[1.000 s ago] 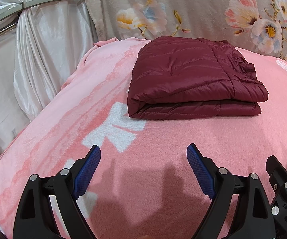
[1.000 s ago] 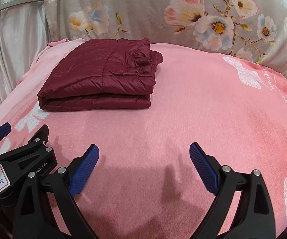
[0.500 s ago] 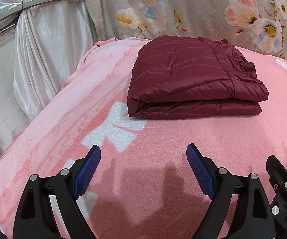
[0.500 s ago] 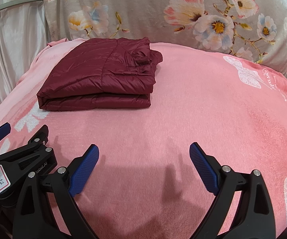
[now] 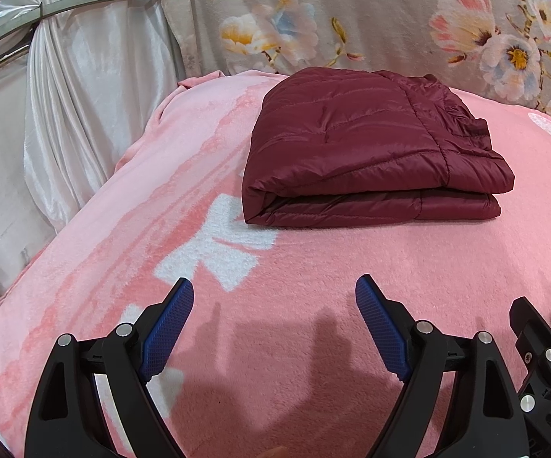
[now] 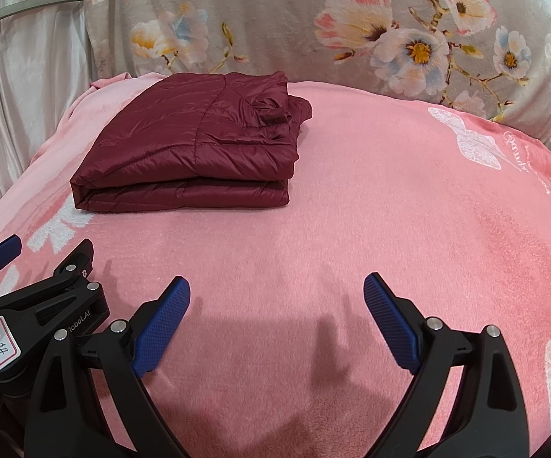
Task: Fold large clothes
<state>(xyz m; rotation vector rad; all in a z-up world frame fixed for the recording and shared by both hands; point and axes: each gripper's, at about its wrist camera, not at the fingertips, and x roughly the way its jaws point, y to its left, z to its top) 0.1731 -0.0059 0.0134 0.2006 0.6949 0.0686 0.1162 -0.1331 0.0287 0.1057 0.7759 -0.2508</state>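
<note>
Both tongs (image 5: 274,292) (image 6: 277,288) hang spread, empty — the puffy jacket (image 5: 367,152) could spring unfolded on the soft blanket (image 6: 351,210).

One folded maroon quilted jacket (image 5: 367,152) (image 6: 195,152) lies on one pink fleece blanket (image 5: 313,305) (image 6: 390,229). One grey floral cover (image 5: 370,19) (image 6: 275,19) stands behind it, and one white satin curtain (image 5: 84,95) (image 6: 27,76) hangs at the left, crossed by one metal rail (image 5: 96,0). Two grippers show: the left gripper (image 5: 274,297) and the right gripper (image 6: 277,294), each with two blue-padded fingers (image 5: 168,328) (image 6: 390,324) spread apart. One white handwritten label (image 6: 0,343) sits on the left gripper's body.
</note>
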